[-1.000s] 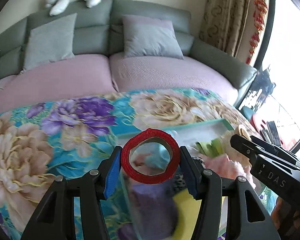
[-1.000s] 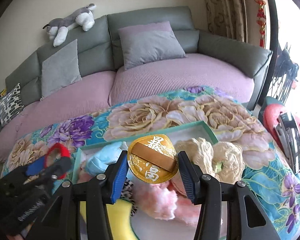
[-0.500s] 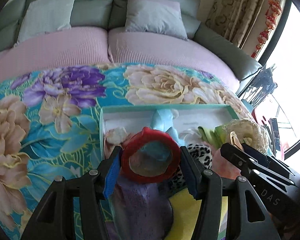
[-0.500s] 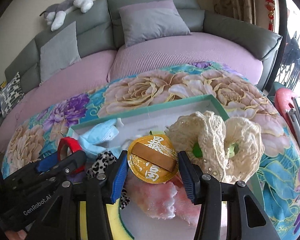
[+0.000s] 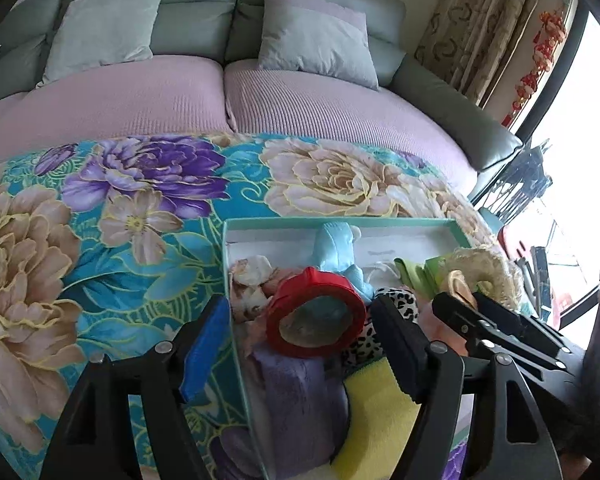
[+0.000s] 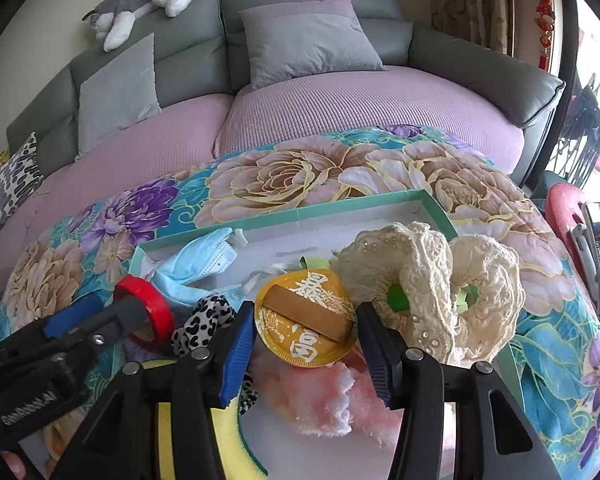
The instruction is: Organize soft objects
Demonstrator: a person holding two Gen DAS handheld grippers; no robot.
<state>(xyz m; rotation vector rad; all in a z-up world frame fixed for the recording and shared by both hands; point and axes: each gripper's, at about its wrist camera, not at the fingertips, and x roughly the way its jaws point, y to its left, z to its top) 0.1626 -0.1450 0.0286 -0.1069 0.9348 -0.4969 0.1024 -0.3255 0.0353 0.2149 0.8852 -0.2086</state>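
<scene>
A teal-rimmed white box (image 5: 340, 222) (image 6: 300, 212) on the floral blanket holds soft items. My left gripper (image 5: 300, 344) is open; the red ring (image 5: 316, 322) (image 6: 148, 312) rests in the box between its fingers, apart from the left pad. My right gripper (image 6: 306, 344) stands around the round gold puff (image 6: 306, 318), which lies on pink fluff (image 6: 328, 396); the gap at its sides is small. The box also holds a blue mask (image 6: 196, 264), a leopard scrunchie (image 6: 208, 316), cream lace scrunchies (image 6: 428, 288), a yellow sponge (image 5: 376, 420) and a purple cloth (image 5: 300, 392).
The floral blanket (image 5: 100, 240) covers the surface in front of a grey and pink sofa (image 6: 340, 100) with grey cushions. A plush dog (image 6: 140, 0) lies on the sofa back. A window and dark railing are at the right.
Both grippers lowered toward the box. My left gripper opened and the red ring now lies in the box. The gold puff came down onto the pink fluff.
</scene>
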